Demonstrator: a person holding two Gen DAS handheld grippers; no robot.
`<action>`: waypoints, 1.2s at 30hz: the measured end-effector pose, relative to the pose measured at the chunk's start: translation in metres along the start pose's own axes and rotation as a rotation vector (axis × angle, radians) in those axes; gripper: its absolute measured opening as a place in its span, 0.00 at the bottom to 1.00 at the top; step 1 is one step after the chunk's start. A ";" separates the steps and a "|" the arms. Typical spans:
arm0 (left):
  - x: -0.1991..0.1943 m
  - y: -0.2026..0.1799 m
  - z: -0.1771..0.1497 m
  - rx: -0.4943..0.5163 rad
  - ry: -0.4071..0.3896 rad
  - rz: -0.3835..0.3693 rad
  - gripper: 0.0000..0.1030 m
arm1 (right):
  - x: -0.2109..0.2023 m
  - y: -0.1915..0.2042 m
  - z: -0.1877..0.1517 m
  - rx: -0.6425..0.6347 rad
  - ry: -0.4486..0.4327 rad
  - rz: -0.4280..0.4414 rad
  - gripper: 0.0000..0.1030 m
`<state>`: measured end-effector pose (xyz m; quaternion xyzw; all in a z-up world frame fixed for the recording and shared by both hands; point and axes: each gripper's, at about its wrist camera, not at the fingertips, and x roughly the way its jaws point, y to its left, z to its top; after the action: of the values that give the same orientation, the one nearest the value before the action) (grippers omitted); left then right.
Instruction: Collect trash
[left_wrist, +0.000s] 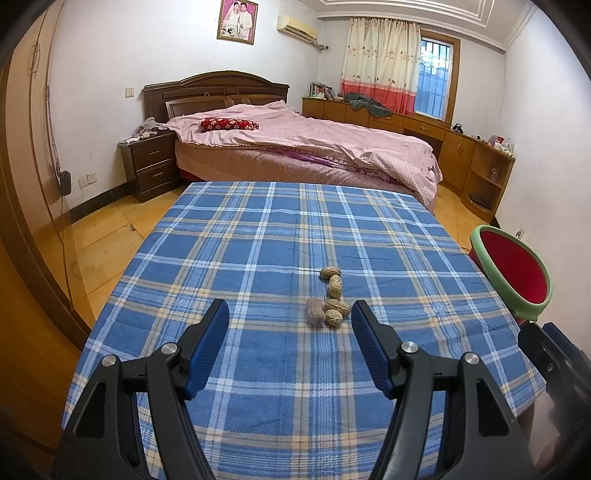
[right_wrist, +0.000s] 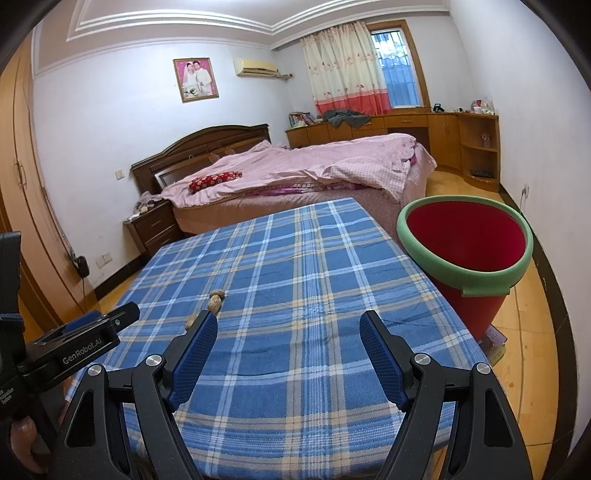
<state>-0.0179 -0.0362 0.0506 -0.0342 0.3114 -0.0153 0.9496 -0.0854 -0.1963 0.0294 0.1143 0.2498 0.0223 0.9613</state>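
Two grippers over the plaid-covered counter (left_wrist: 258, 240), and neither one is carrying anything. The left gripper (left_wrist: 290, 314) hangs above the blue checked cloth with its blue pads spread wide, nothing between them but fabric. Just ahead of its tips, a little toward the right finger, sit the peanuts (left_wrist: 330, 299): five of them in the left wrist view, three bunched together nearest the gripper, one more lying just behind that cluster, and a fifth at the far end of the little line. All five rest on the cloth, untouched.

The right gripper (right_wrist: 288, 325) is spread too, pads apart, empty, hovering over bare plaid nearer the counter's right edge. From its view only part of the peanut group shows: two clear past the left finger and a sliver of a third tucked behind the finger's tip; the rest I cannot make out.

One bin in play: a red bucket with a green rim (right_wrist: 465, 240), standing beside the counter's right edge, mouth open and upward, its inside looking red and bare as far as the view reaches. In the left wrist view it peeks in at the far right. Peanuts and bucket are well apart.

One bed (left_wrist: 314, 147) with a pink cover lies beyond the counter.
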 end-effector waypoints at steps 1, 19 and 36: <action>0.000 0.000 -0.001 0.000 0.001 0.000 0.67 | 0.000 0.000 0.000 0.000 -0.001 -0.001 0.78; 0.000 -0.002 -0.002 0.002 -0.008 0.002 0.66 | -0.004 -0.001 -0.003 0.004 -0.003 0.004 0.78; -0.007 0.000 -0.002 0.011 -0.032 0.000 0.66 | -0.007 0.001 -0.003 0.004 -0.007 0.006 0.78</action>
<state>-0.0252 -0.0362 0.0530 -0.0294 0.2962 -0.0165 0.9545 -0.0933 -0.1949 0.0302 0.1172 0.2459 0.0244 0.9619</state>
